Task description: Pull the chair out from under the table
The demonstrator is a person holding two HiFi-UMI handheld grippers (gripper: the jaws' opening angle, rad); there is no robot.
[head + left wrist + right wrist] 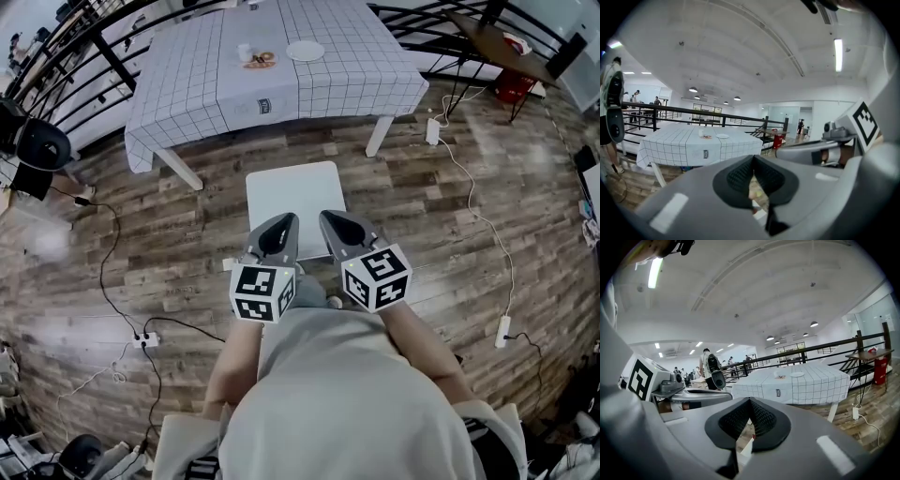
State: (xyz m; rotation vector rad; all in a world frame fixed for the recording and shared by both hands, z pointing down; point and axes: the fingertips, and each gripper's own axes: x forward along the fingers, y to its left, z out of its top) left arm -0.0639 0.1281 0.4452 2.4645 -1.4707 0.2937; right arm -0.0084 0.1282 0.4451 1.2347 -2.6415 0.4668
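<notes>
The white chair (294, 199) stands on the wood floor, clear of the table (187, 89), which wears a white checked cloth. In the head view both grippers hover side by side over the chair's near edge. The left gripper (289, 218) and right gripper (326, 217) are both shut, with nothing seen between their pads. The left gripper view shows its shut jaws (752, 161) pointing toward the table (689, 145), a bit of white chair visible below. In the right gripper view, its shut jaws (750, 404) face the table (806, 383) too.
A plate (305, 51), a cup (245, 52) and some food (261, 61) sit on the table. Cables and power strips (145, 339) (503, 330) lie on the floor on both sides. A black railing (84, 66) runs behind. A person with a backpack (710, 369) stands far left.
</notes>
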